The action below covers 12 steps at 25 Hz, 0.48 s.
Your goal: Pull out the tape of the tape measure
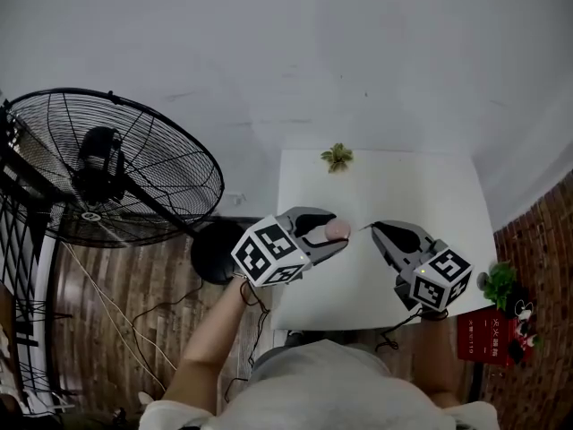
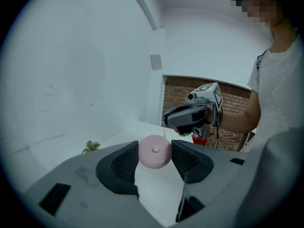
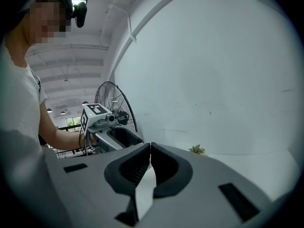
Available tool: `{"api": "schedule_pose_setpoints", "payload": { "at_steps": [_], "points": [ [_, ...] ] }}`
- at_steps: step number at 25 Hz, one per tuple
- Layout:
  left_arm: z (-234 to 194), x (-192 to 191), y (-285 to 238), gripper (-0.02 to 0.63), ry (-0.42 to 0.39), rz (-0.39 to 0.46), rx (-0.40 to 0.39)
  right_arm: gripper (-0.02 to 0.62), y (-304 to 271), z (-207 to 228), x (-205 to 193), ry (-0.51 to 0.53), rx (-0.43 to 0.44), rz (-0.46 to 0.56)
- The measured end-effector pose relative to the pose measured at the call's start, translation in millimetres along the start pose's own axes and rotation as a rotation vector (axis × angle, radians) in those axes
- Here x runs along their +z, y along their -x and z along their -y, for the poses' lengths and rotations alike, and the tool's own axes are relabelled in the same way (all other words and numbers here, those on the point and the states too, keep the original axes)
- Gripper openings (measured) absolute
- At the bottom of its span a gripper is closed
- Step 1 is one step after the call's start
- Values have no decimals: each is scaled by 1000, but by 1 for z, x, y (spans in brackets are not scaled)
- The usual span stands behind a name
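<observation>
The pink tape measure (image 2: 155,151) is sitting squeezed between the two pads of the left claw (image 2: 155,161), held in the air above the white table (image 1: 376,186). A thin strip of tape (image 2: 165,131) is running from its upper edge to the tip of the right claw (image 3: 150,151). That claw is pressing its jaws together just beyond the left one and, as far as I can judge, nipping the tape's end.

The round case is offering the left pads only a narrow contact, so a pull off the tape's own line is likely to twist it or pop it out. The right claw is gripping very little tape, so a quick tug is risking the end slipping free and snapping back. A small plant (image 1: 337,157) is standing on the table well beyond both claws, out of the way.
</observation>
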State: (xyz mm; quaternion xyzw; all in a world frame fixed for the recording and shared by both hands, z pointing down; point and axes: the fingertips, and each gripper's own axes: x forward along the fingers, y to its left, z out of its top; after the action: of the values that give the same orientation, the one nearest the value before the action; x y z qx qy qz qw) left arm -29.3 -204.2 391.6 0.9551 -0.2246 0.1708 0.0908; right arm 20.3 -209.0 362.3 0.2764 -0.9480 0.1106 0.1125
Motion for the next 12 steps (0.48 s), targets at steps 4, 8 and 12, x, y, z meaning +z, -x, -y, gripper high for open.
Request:
{"api": "schedule_pose_setpoints", "payload": {
  "at_steps": [4,8,12],
  "points": [
    [2,0,-1,216,-12,-7,-5,8,3,0,0,-8,4,5],
    [4,0,-2,216,-34,-23,-15,8,7,-1,1,-10,17,5],
    [4,2,-3,216,-43,-26,-30,6,9,-4,5,-2,40,5]
  ]
}}
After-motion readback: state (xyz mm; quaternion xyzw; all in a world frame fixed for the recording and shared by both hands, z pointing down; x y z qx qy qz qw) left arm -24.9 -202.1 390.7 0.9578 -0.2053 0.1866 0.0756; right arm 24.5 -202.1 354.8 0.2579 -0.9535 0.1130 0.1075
